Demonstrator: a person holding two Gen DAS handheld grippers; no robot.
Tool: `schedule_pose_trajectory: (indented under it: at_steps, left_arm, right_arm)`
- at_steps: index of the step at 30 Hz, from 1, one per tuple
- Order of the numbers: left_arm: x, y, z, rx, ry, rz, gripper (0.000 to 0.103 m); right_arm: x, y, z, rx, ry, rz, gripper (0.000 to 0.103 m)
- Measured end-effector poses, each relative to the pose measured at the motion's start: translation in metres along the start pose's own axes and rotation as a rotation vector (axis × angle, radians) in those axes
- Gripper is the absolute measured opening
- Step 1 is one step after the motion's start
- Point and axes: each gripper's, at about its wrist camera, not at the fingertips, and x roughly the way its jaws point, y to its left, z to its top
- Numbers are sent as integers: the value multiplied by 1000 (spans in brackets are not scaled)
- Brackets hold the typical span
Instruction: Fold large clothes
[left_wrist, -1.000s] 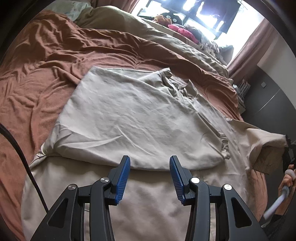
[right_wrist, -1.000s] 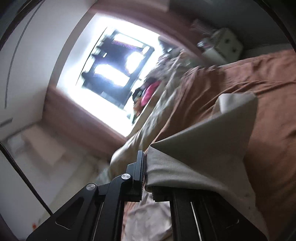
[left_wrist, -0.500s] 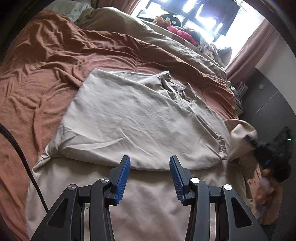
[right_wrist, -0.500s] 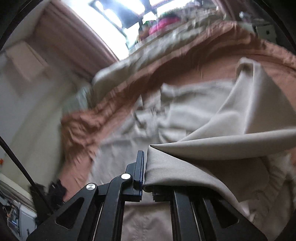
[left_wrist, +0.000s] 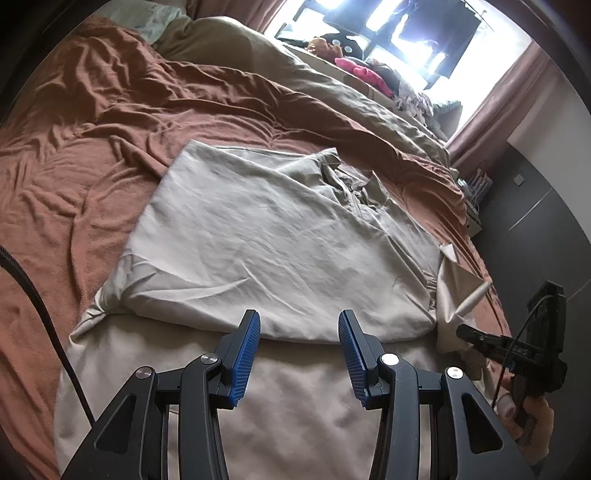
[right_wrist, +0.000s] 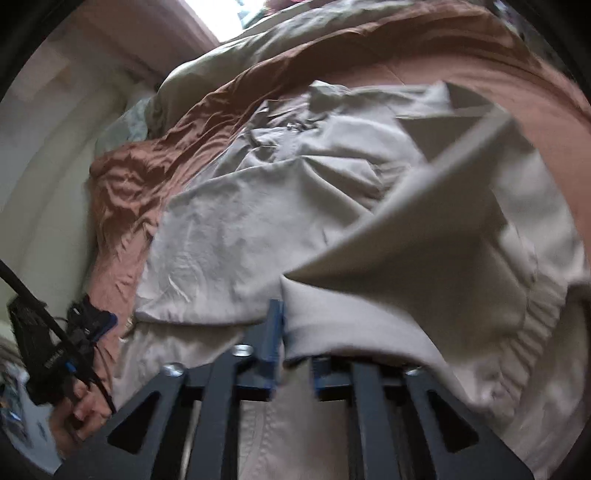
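Rumpled brown bedding (left_wrist: 110, 122) fills the bed, with a bright window (left_wrist: 413, 33) and curtain (left_wrist: 495, 96) far beyond. Much of the right wrist view is blurred, and a raised fold (right_wrist: 424, 236) of beige cloth drapes over the right gripper (right_wrist: 293, 354), hiding most of its right finger. Its fingers have just been opening; the cloth lies between them, and the blue pad (right_wrist: 274, 332) no longer seems to press it. The garment (left_wrist: 266, 236), pale beige and lightly creased, lies spread mid-bed, one half folded over, collar and zip (left_wrist: 351, 192) showing at its far end. Its near part runs out of the frame below. The left gripper (left_wrist: 299, 354) hovers above the fold's near edge, fingers (left_wrist: 245, 350) partly apart, holding nothing. Bare bedding lies open to the left and beyond.
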Motion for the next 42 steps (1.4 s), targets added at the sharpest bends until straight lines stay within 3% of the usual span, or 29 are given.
schedule_pose_trajectory:
  at_steps: [1, 2, 7, 12, 14, 18, 19, 20, 21, 22, 27, 31, 40, 42]
  left_arm:
    - [0, 0, 0, 2, 0, 0, 46]
    - [0, -1, 0, 5, -1, 1, 46]
    - [-1, 0, 1, 1, -7, 4, 46]
    - [-6, 3, 2, -6, -17, 2, 46]
    - [-7, 5, 3, -8, -18, 4, 46]
    - [-7, 10, 4, -13, -11, 4, 46]
    - [-8, 11, 4, -17, -10, 3, 46]
    - [-9, 13, 4, -21, -11, 2, 46]
    - [-10, 14, 5, -26, -12, -2, 46]
    - [-11, 15, 5, -30, -14, -6, 46]
    - [-16, 20, 7, -59, -23, -34, 46]
    - [-20, 26, 9, -92, -34, -54, 46]
    - [-24, 63, 17, -179, -21, -27, 46]
    - [-25, 70, 18, -192, -19, -19, 46]
  right_arm:
    - [-5, -5, -3, 24, -14, 25, 71]
    - [-15, -9, -6, 59, -38, 53, 78]
    - [-51, -51, -26, 254, -144, 103, 78]
    - [-82, -90, -32, 389, -237, -82, 78]
    - [-78, -105, -33, 457, -214, -114, 78]
    - [-50, -120, -27, 520, -154, -72, 74]
    - [-48, -127, -27, 536, -159, -49, 62]
    - [-46, -131, -27, 540, -162, -42, 42]
    - [-46, -134, -23, 540, -165, -36, 32]
    - [-47, -132, -21, 538, -179, -28, 30]
    - [-68, -87, -7, 387, -327, 63, 28]
    - [-65, -36, 9, 268, -371, 89, 27]
    - [20, 65, 15, 57, -256, 124, 27]
    - [36, 61, 19, 10, -194, 130, 27]
